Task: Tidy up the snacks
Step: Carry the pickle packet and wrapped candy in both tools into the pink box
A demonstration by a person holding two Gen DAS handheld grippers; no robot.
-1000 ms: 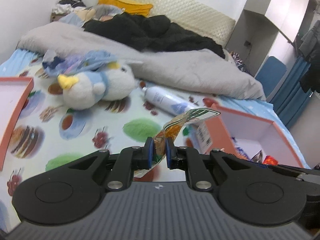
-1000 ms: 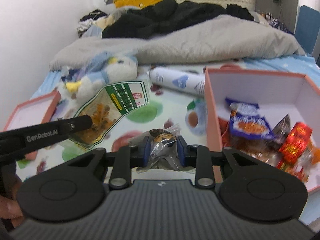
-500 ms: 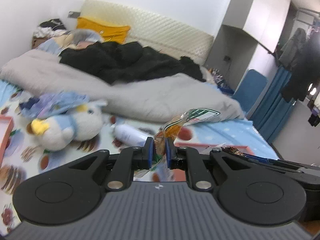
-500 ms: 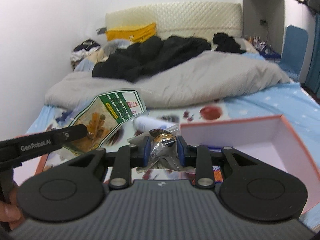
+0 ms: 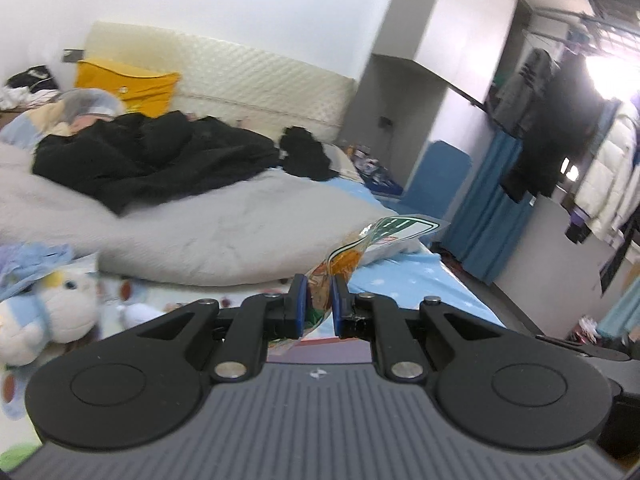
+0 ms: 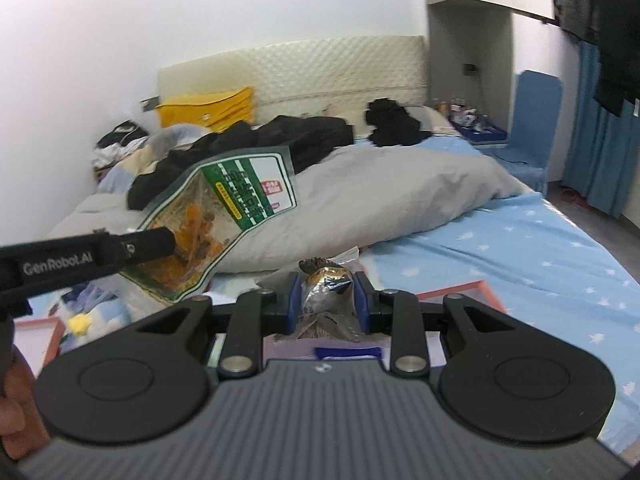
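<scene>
Colours and patterns on and around the bed

A green-and-white label with orange contents is seen on the clear snack bag [image 6: 224, 216]; the small wrapper [image 6: 326, 300] is silver and dark brown. The sheet [image 6: 520, 248] is printed light blue with white stars, the duvet [image 5: 208, 232] is plain grey, the clothes [image 5: 152, 160] black, the pillow [image 5: 124, 84] yellow, the curtain [image 5: 488, 204] blue, the box [image 6: 452, 292] edged in orange.

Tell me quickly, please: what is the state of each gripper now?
Left gripper: closed on the green-and-white snack bag.
Right gripper: closed on the small silver snack packet.
</scene>
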